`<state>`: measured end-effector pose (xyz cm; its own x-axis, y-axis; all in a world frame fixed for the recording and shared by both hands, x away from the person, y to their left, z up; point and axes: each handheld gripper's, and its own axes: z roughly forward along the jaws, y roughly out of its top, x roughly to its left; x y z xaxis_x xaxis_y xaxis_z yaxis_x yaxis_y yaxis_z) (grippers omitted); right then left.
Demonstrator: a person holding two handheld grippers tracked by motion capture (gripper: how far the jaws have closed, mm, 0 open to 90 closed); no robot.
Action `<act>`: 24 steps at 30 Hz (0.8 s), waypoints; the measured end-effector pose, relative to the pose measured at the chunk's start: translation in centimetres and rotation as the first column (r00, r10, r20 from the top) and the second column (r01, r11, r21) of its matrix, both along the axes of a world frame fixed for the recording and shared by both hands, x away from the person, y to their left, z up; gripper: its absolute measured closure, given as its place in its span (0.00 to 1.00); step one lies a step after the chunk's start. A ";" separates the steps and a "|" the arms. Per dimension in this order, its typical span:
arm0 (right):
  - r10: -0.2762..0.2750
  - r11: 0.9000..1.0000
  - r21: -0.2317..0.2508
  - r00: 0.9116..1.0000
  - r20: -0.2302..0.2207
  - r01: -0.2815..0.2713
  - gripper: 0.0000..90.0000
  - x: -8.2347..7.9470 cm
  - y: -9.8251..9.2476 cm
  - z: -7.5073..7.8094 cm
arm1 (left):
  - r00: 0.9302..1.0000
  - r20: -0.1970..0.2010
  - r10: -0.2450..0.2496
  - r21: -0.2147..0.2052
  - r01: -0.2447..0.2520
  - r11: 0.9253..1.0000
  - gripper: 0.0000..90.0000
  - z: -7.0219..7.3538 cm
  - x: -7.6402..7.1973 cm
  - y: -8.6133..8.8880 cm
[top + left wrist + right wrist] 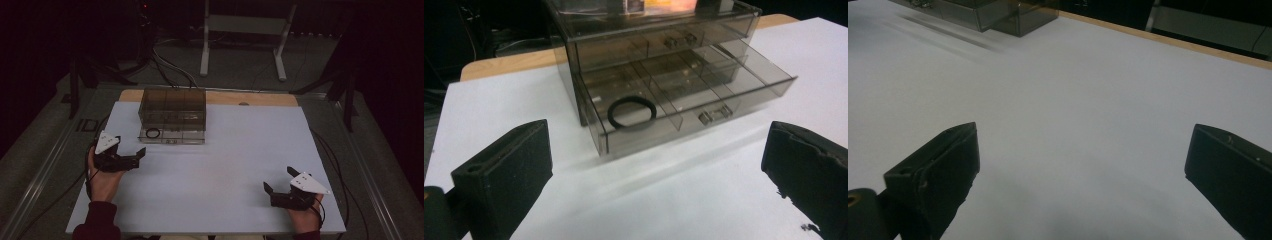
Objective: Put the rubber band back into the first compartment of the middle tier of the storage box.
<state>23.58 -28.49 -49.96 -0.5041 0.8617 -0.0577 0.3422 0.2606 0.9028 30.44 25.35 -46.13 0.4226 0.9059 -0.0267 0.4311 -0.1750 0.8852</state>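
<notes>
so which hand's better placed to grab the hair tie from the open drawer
Left. The left gripper, open, sits just in front of the open drawer holding the black hair tie; the right gripper is far across the table.

We cannot read the bright things [659, 4] on top of the drawer box [624, 35] in the left gripper view; the top edge cuts them off. In the right gripper view the box [998, 15] is cut by the top edge and looks smeared. In the high view the black ring [153, 133] is tiny, and the room behind the table [225, 170] is too dark to make out.
</notes>
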 end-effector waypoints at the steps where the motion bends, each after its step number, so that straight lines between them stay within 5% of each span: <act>1: 0.002 1.000 0.002 1.000 -0.003 -0.002 0.02 0.0 0.0 0.0 | 1.000 0.003 -0.003 -0.002 0.003 1.000 0.01 -0.2 -0.4 0.1; 24: 0.036 0.999 0.036 0.999 -0.015 -0.036 0.02 0.3 0.2 -0.1 | 0.999 0.041 0.003 -0.016 -0.002 1.000 0.01 -3.3 -5.8 1.1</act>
<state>23.91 -28.33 -50.11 -0.5352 0.8445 -0.0194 0.3474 0.2410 0.9062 24.66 26.44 -49.46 0.4211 0.9067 -0.0235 0.3944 -0.1597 0.9050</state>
